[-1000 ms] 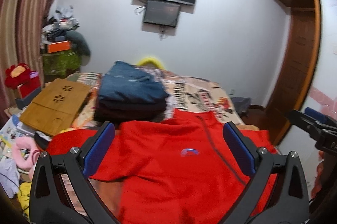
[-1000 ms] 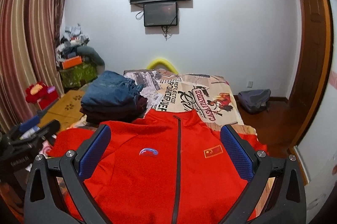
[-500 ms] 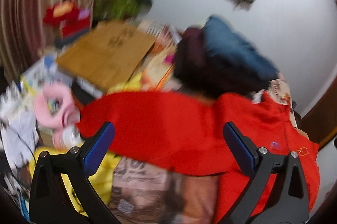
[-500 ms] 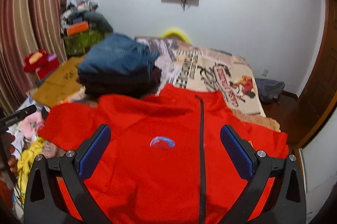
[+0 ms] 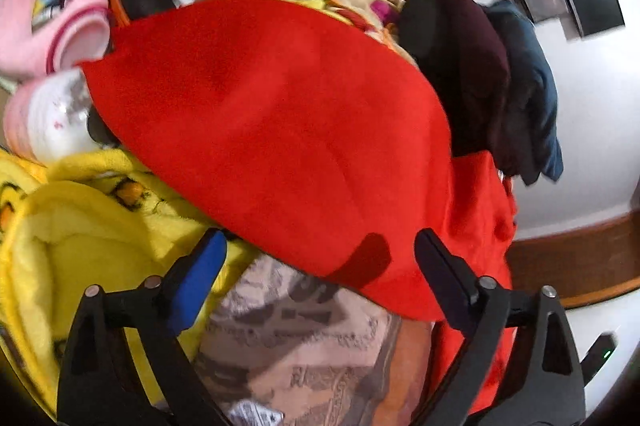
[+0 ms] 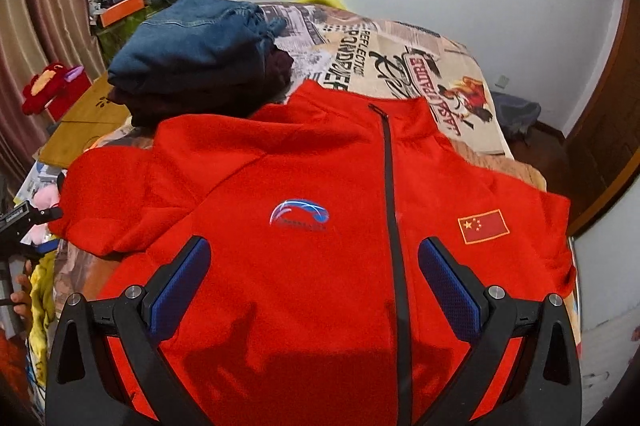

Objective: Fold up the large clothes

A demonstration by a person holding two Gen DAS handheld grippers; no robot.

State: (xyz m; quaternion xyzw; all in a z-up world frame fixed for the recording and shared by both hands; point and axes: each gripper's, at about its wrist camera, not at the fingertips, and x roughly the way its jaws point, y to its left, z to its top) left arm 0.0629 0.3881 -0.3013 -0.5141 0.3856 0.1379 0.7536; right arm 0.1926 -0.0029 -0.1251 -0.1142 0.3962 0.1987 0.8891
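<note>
The red zip-up jacket (image 6: 320, 193), logo and flag patch on its chest, lies flat on the bed (image 6: 400, 45), sleeve spread sideways, both the left gripper (image 5: 320, 258), just narrowing, and right gripper (image 6: 314, 274) gaping, empty

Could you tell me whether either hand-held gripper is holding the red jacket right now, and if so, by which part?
Nothing is held: both the left hand-held gripper and the right hand-held gripper hover open above the red jacket.

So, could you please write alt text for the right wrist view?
A red zip-up jacket lies spread front-up on a bed, with the open right tool above its chest. Folded clothes are stacked beyond its shoulder.
</note>
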